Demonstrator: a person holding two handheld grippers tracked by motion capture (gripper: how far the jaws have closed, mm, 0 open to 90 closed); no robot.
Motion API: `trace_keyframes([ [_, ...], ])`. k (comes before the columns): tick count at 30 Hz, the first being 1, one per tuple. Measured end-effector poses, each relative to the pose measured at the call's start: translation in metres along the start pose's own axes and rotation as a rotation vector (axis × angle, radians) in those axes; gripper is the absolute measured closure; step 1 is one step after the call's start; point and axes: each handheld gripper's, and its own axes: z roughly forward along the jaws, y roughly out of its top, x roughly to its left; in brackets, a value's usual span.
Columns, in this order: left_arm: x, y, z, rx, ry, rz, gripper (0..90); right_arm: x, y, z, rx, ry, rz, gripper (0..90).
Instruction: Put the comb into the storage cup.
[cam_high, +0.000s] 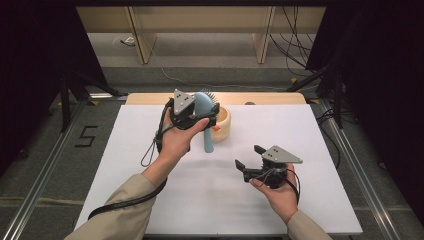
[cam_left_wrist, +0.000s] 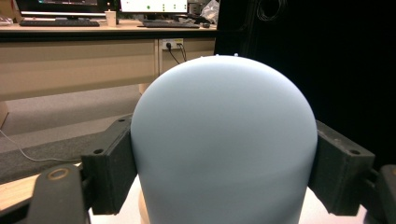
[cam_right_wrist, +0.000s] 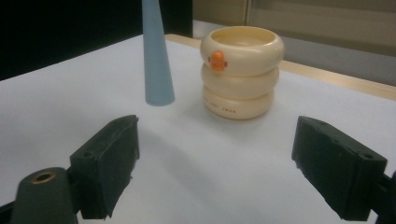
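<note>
A pale blue hairbrush is held upright over the table, bristled head up and tapered handle hanging down. My left gripper is shut on its head; in the left gripper view the rounded blue back sits between both pads. Just behind the brush stands a cream ringed cup with an orange spot on its side. My right gripper hovers open over the white table at the front right. In the right gripper view the cup and the brush handle lie ahead of its wide jaws.
The white tabletop ends at a wooden strip behind the cup. Metal rails run along both sides, with a floor mark "5" on the left. Wooden furniture and loose cables stand beyond, and dark curtains flank the area.
</note>
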Motion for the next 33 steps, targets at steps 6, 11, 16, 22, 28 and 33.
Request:
trace_keyframes([
  [6,0.001,0.005,0.001,-0.014,0.01,0.004,19.6,-0.007,-0.004,-0.016,-0.011,-0.017,0.006,16.1],
  [11,0.0,0.008,0.003,-0.021,0.012,0.004,19.6,-0.012,-0.008,-0.027,-0.011,-0.027,0.007,16.2],
  [16,-0.001,0.009,0.005,-0.024,0.019,0.012,19.6,-0.014,-0.01,-0.033,-0.015,-0.038,0.007,16.1],
  [22,0.0,0.011,0.007,-0.023,0.033,0.02,19.6,-0.015,-0.014,-0.039,-0.011,-0.046,0.006,16.1],
  [28,0.004,0.014,0.008,-0.026,0.051,0.015,19.7,-0.015,-0.016,-0.041,-0.005,-0.046,0.003,16.1],
  [33,0.006,0.018,0.008,-0.035,0.059,0.019,19.7,-0.016,-0.018,-0.041,0.003,-0.051,0.004,16.1],
])
